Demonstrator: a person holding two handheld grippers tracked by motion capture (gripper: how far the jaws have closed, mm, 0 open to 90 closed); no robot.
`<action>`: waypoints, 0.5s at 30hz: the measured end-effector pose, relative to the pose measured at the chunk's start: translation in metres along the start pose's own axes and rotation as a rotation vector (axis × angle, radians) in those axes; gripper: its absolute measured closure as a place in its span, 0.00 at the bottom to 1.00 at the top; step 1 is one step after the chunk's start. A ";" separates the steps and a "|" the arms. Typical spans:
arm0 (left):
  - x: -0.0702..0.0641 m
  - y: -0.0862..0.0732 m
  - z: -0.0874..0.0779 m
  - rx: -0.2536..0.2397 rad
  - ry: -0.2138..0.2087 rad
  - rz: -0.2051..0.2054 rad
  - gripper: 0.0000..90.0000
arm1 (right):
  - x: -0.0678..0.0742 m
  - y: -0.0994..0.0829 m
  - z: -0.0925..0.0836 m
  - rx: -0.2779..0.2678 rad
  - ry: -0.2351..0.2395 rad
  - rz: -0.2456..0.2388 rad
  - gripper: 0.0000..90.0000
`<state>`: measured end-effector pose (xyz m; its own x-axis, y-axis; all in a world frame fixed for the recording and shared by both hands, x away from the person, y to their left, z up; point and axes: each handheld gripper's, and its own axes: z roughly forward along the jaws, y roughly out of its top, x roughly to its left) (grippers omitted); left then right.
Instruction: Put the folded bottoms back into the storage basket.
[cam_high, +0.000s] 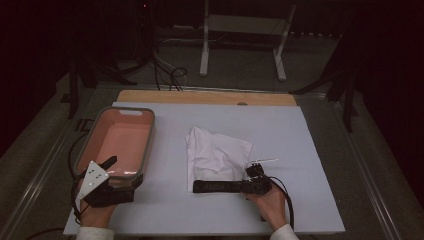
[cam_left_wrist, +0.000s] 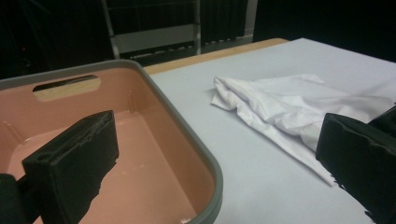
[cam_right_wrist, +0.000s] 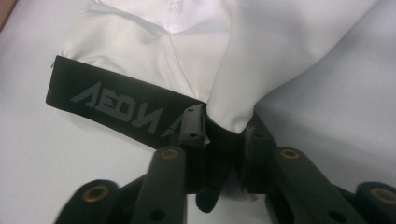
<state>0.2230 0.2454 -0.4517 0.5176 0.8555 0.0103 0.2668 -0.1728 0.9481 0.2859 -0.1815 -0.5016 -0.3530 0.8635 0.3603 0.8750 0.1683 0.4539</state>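
Right claw (cam_high: 248, 179) has the waistband pinched; garment not yet lifted off the table (cam_high: 310, 150).

White garment (cam_high: 217, 152) w/ black lettered waistband (cam_high: 220, 186) lies crumpled mid-table, right of the pink bin (cam_high: 147, 145), waistband along its near edge. In the right gripper view the jaws are clamped narrow on the waistband's right end plus a fold of white cloth (looks like a firm bite). Left claw (cam_high: 112, 167) hangs wide, nothing between its jaws, over the bin's near rim, well apart from the cloth. Step in hand, I judge: grasp made, prob. either straightening the garment or moving it to the bin. Next move calls for a lift or pull w/o losing the pinch; left claw would need to come right and take the waistband's free left end if it's to be spread or folded.
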 end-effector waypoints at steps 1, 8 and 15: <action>0.000 0.000 0.000 0.000 0.000 0.000 0.00 | 0.001 0.000 -0.001 0.002 -0.004 -0.005 0.86; -0.005 0.007 0.003 -0.019 -0.023 0.000 0.00 | 0.002 -0.002 -0.007 -0.014 0.000 -0.020 0.86; -0.013 0.018 0.013 -0.020 -0.048 0.010 0.00 | 0.002 -0.008 -0.018 -0.031 0.004 -0.065 0.87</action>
<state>0.2315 0.2250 -0.4392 0.5586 0.8294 0.0053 0.2455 -0.1714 0.9541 0.2725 -0.1898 -0.4900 -0.4104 0.8491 0.3326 0.8395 0.2094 0.5014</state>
